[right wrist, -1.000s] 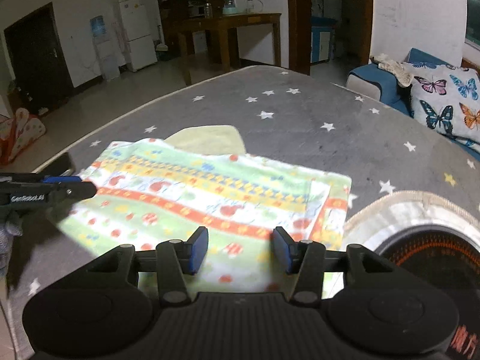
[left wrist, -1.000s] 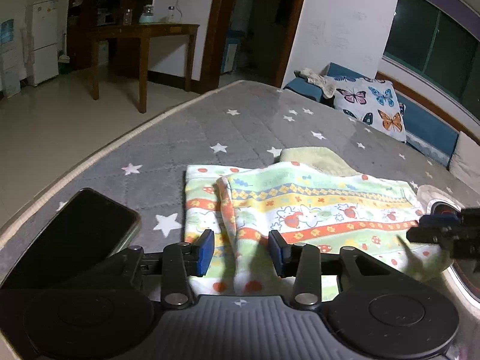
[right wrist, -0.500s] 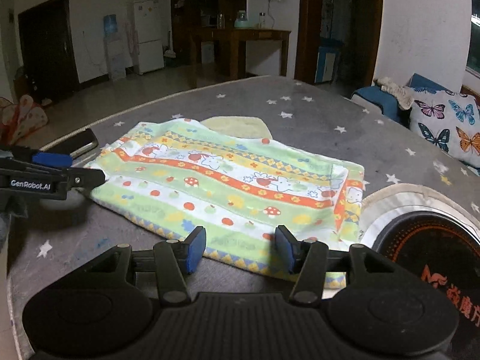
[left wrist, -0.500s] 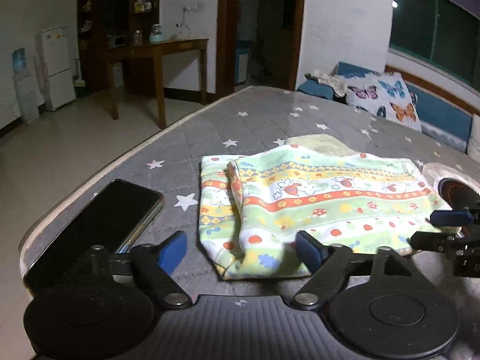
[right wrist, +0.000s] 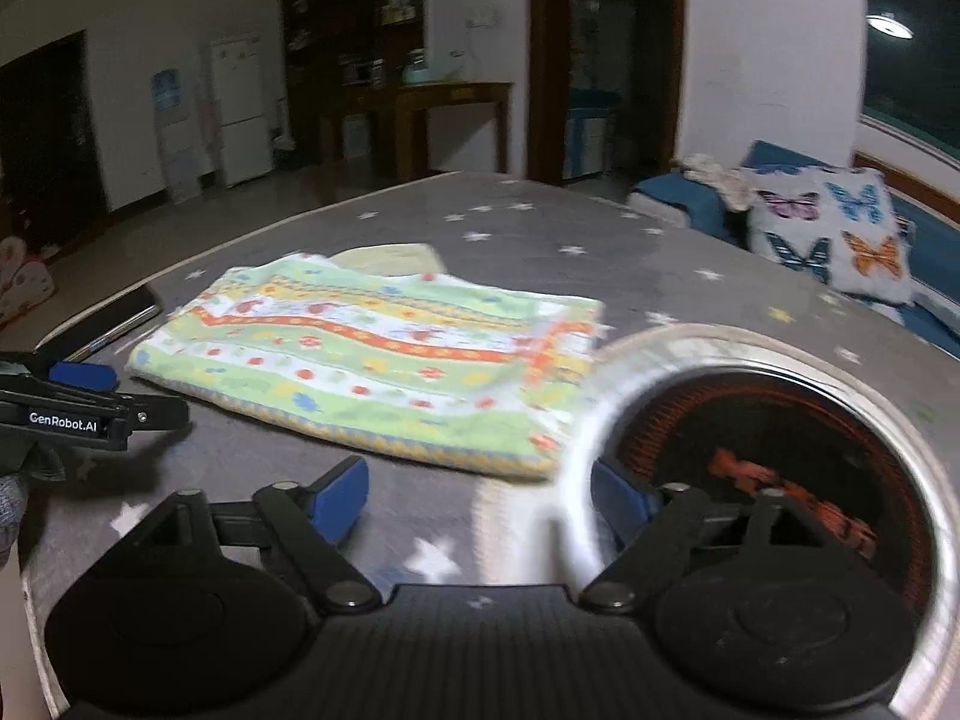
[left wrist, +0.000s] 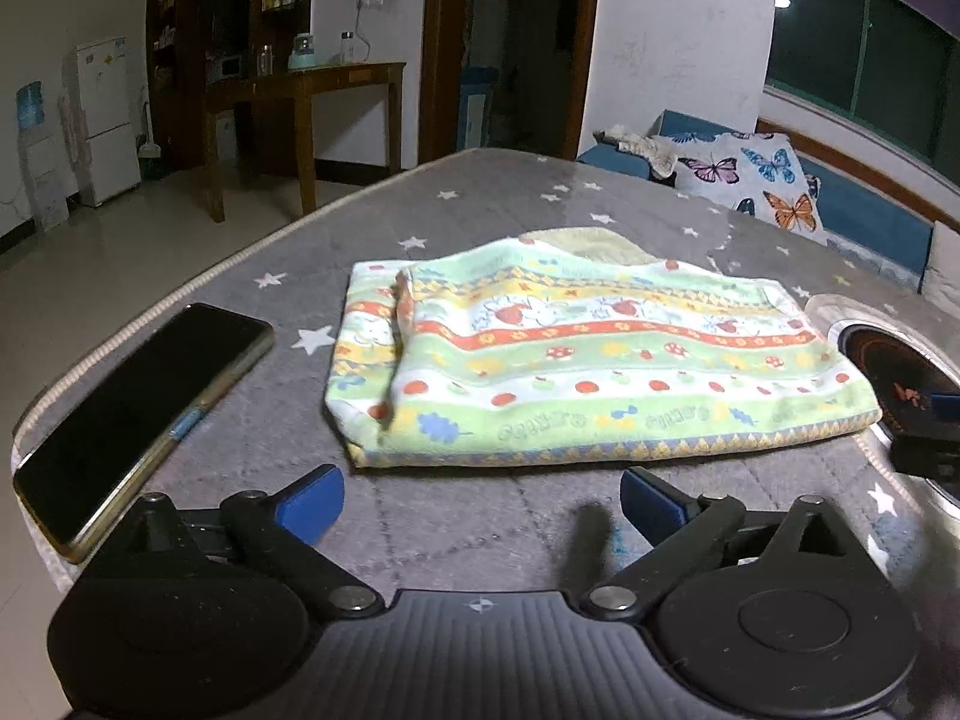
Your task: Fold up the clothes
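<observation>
A folded green, yellow and orange patterned cloth lies flat on the grey star-print mattress; it also shows in the right wrist view. A pale yellow piece sticks out from under its far edge. My left gripper is open and empty, just short of the cloth's near edge. My right gripper is open and empty, near the cloth's right front corner. The left gripper's fingers show at the left of the right wrist view.
A black phone lies at the mattress's left edge. A round metal-rimmed dark disc lies right of the cloth. A butterfly pillow and blue sofa stand behind. A wooden table and fridge stand across the floor.
Both grippers opened wide and drew back from the cloth toward its near edge. The cloth stays folded and flat on the mattress.
</observation>
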### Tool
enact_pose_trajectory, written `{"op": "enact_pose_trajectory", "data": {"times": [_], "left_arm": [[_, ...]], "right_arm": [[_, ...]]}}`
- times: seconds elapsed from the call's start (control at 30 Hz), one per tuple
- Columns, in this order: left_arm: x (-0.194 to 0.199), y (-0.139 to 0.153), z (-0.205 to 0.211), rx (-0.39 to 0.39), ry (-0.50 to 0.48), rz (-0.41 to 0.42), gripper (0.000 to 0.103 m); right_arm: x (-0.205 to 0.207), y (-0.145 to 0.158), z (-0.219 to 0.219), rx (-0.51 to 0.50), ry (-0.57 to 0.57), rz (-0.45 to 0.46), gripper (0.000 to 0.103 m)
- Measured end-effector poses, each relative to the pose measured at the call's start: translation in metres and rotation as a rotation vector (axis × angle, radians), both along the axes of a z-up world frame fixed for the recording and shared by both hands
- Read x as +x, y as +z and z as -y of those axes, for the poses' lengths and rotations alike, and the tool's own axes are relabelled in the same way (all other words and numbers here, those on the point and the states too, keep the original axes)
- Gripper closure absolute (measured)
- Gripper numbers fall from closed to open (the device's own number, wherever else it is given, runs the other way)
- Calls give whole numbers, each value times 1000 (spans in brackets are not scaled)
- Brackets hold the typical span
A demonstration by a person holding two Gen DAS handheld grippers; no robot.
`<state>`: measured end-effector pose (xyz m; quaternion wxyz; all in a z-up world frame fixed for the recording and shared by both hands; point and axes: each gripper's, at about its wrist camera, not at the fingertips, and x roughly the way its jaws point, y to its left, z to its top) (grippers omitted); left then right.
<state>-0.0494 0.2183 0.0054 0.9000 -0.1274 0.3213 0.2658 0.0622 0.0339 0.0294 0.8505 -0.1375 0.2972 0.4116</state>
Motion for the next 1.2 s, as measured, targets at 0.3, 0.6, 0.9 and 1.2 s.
{"op": "enact_pose_trajectory", "data": {"times": [0.3,0.6,0.9,1.2], "left_arm": [[10,-4,6,12,5,-7,0],[8,-3,11,5,28,-23,0],[4,-1,17,-25,48,-34,0],[4,-1,26,-22,55,-42,0]], "right_arm": [[9,6,72,11,-176,17,13],[10,-3,88,32,-209,-33,10],[-5,-5,64,35,-126,-40,6],[-17,-6,48,3,-70,-21,4]]}}
